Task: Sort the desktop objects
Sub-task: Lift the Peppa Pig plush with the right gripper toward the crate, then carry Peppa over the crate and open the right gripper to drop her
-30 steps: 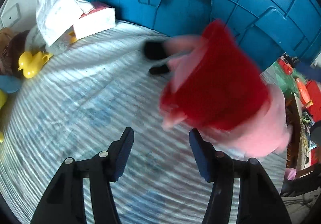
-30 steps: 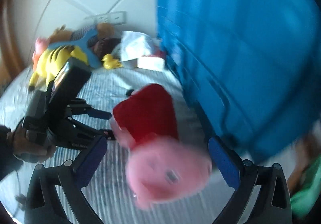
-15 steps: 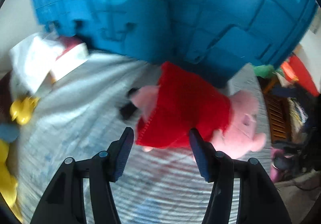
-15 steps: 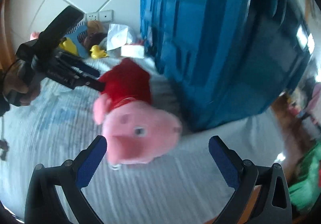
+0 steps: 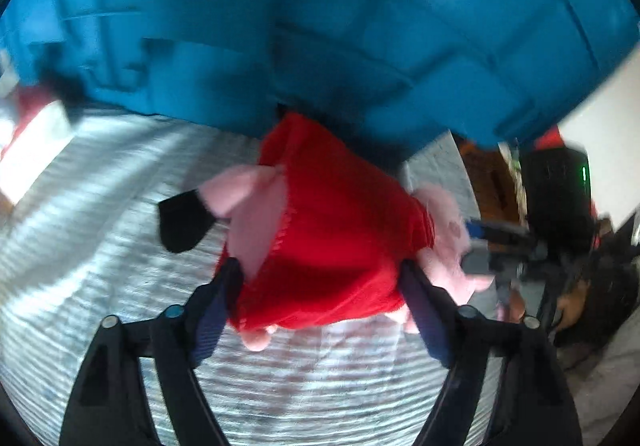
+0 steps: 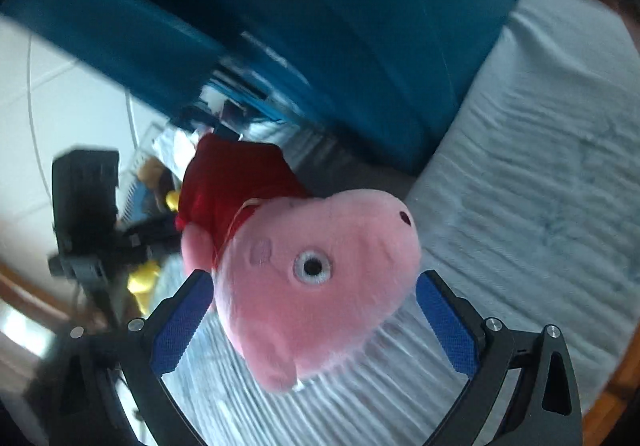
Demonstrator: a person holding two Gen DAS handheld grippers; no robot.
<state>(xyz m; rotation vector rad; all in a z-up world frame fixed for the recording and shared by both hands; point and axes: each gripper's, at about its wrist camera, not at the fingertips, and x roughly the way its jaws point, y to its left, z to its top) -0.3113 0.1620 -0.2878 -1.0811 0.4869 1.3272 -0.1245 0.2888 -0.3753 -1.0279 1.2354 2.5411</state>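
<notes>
A pink plush pig (image 5: 332, 230) in a red dress is seen at the centre of the left wrist frame, above a pale striped cloth (image 5: 100, 230) that fills the lower left. The left gripper (image 5: 320, 286) is spread wide, and the hem of the red dress is bracketed between its two blue-padded fingers (image 5: 210, 314); both pads appear pressed against the fabric, though a firm hold cannot be confirmed (the frame is blurred). A large blue bin (image 5: 320, 18) fills the upper half of that frame, just behind the toy.

In the right wrist frame the pig's head (image 6: 320, 278) sits at lower centre, snout pointing to the upper right. The right gripper (image 6: 312, 310) is wide apart, with the head lying between its fingers; the left pad touches or nearly touches the cheek, while a gap shows at the right pad. A yellow toy (image 6: 144, 282) is glimpsed at the left, behind the pig.
</notes>
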